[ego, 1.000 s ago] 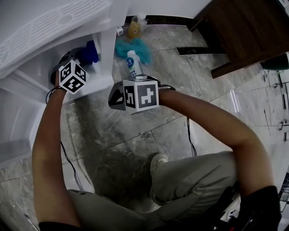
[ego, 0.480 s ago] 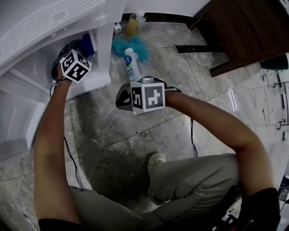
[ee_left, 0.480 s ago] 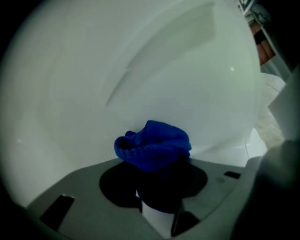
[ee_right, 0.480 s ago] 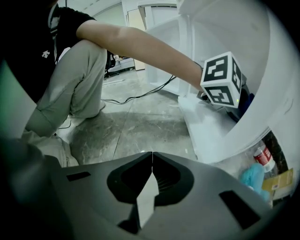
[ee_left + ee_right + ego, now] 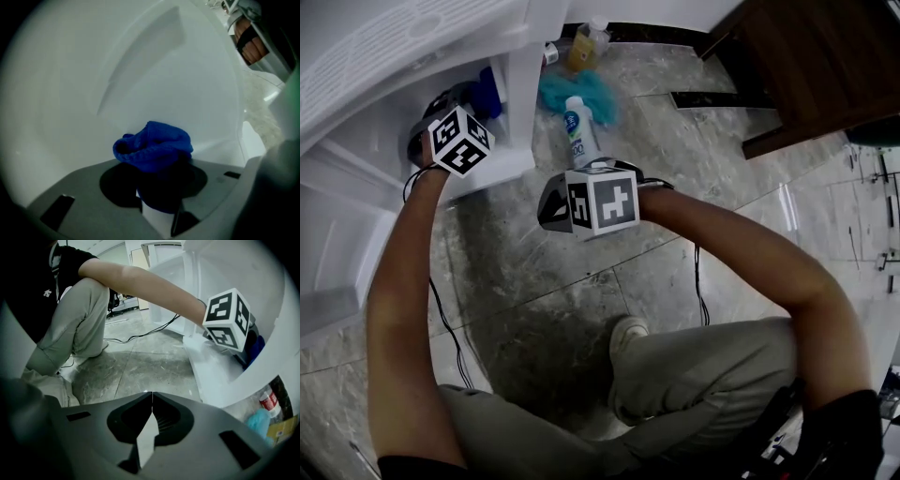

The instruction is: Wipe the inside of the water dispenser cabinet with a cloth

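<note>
left tongs (image 5: 157, 190): clenched on the blue cloth (image 5: 153, 146), which bunches up over the tips and hides them.
right tongs (image 5: 152, 398): clenched with nothing between, tips meeting in a thin line, pointing down over the floor (image 5: 140, 366).
cloth and tongs: the cloth sits right at the front of the left tongs, inside the white cabinet (image 5: 140, 70), close against its pale curved inner wall; it is well apart from the right tongs, which hang outside the cabinet.
left gripper view only: the grip itself and the smooth interior wall with a raised slanting ridge.
right gripper view only: the left tongs from the side, their marker cube (image 5: 228, 319) at the cabinet opening with blue showing just beyond it, the forearm reaching across, a bent knee (image 5: 84, 310) and a dark cable (image 5: 140, 336) on the floor.
head view only: both arms together, and beside the cabinet's front post a white bottle (image 5: 578, 136) lying against a teal rag (image 5: 598, 97), with an amber bottle (image 5: 582, 52) beyond them.
</note>
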`<state>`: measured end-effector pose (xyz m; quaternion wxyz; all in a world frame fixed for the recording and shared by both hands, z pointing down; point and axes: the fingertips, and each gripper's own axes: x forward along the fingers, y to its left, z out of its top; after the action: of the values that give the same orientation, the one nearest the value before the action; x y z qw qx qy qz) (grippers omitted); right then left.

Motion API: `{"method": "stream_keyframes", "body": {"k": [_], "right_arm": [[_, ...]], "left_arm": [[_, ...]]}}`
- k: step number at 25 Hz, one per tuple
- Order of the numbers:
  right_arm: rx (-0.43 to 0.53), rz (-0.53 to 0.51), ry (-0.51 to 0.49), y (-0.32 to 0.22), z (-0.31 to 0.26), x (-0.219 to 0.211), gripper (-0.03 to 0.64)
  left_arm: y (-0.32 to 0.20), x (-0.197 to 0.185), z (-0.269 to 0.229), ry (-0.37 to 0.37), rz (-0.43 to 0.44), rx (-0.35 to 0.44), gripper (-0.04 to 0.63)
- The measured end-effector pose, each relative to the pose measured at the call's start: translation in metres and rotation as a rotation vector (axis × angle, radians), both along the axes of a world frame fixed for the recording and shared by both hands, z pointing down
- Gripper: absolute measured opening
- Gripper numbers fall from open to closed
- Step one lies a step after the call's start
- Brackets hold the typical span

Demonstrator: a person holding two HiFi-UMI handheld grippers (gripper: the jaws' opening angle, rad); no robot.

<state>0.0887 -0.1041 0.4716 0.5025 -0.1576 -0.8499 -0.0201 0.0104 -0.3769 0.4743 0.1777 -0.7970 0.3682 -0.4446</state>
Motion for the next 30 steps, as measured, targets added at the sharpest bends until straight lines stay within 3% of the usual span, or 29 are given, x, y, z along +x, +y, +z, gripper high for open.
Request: {"method": "stream_keyframes", "body": {"k": [7,12,20,23,25,30], "right_arm": [[-0.015,0.033,0.057,0.0,0.013,0.029,-0.002],[0.023,0.0,0.083,-0.014,0.019,0.021,-0.002],[-0.012,-0.141,0.14,0.002,0.026,-0.009,-0.002],[0.018,-0.215,0.181,0.009,0.032,-0.015,0.0],[0.028,-0.244,0.205,0.011,0.032,-0.021,-0.002],[0.038,-0.271,0.146,0.022,0.023,-0.037,-0.002]], "left_arm": [[-0.014,-0.006,-0.002,0.09,-0.102,-0.034,0.163],[0.0,-0.005,-0.022,0.227,-0.126,-0.058,0.163],[0.03,-0.012,-0.109,0.478,-0.165,0.048,0.163],[0.041,-0.007,-0.122,0.557,-0.199,0.081,0.163],[0.048,-0.01,-0.13,0.648,-0.235,0.102,0.163],[0.052,-0.007,-0.157,0.819,-0.241,0.155,0.163]]}}
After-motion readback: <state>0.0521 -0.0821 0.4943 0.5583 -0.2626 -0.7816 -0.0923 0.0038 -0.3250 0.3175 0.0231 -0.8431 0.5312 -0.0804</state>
